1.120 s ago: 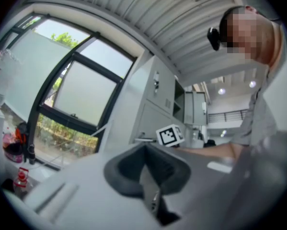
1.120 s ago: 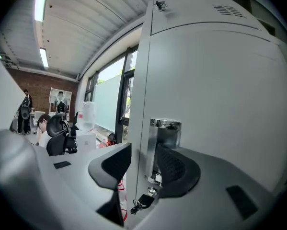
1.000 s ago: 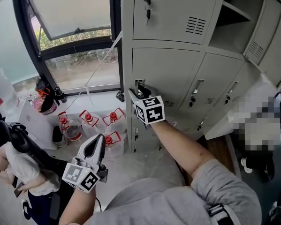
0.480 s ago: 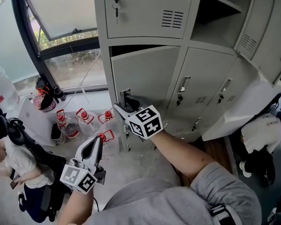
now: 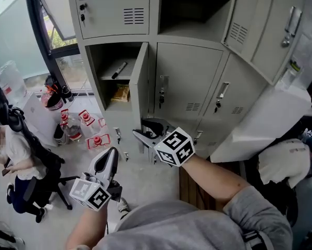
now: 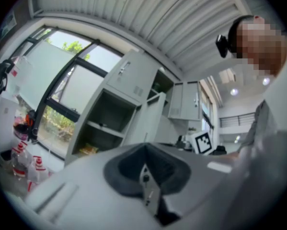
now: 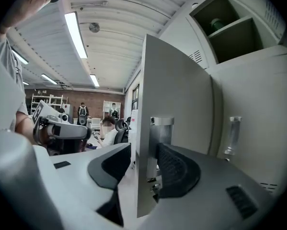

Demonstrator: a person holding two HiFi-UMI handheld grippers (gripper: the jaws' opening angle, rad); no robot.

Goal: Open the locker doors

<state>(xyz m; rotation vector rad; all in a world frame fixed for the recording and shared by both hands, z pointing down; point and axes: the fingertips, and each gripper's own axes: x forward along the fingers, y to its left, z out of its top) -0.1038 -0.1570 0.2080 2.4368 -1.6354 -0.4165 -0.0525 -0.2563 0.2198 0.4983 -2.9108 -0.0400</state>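
Observation:
A bank of grey lockers (image 5: 192,77) fills the head view. The middle-left door (image 5: 141,82) stands swung wide open and shows edge-on. Its compartment holds a dark pen (image 5: 119,69) on a shelf and a yellow packet (image 5: 120,92). My right gripper (image 5: 142,128) is at that door's lower free edge, open. In the right gripper view the door edge (image 7: 174,104) runs between the jaws of the right gripper (image 7: 143,162); the right pad lies against the handle and a slim gap shows at the left pad. My left gripper (image 5: 111,152) hangs lower left, shut and empty, also seen as the left gripper (image 6: 144,169).
The top middle locker (image 5: 189,9) is open too; the top-left one (image 5: 111,7) and the middle doors (image 5: 189,82) are closed. Red-capped bottles (image 5: 75,125) stand on the floor by the window (image 5: 59,14). A seated person (image 5: 12,155) is at left, a white panel (image 5: 254,124) at right.
The middle-left door has swung from shut to wide open, with my right gripper travelling back at its edge. The lockers have slid left in the head view. The left gripper stays shut.

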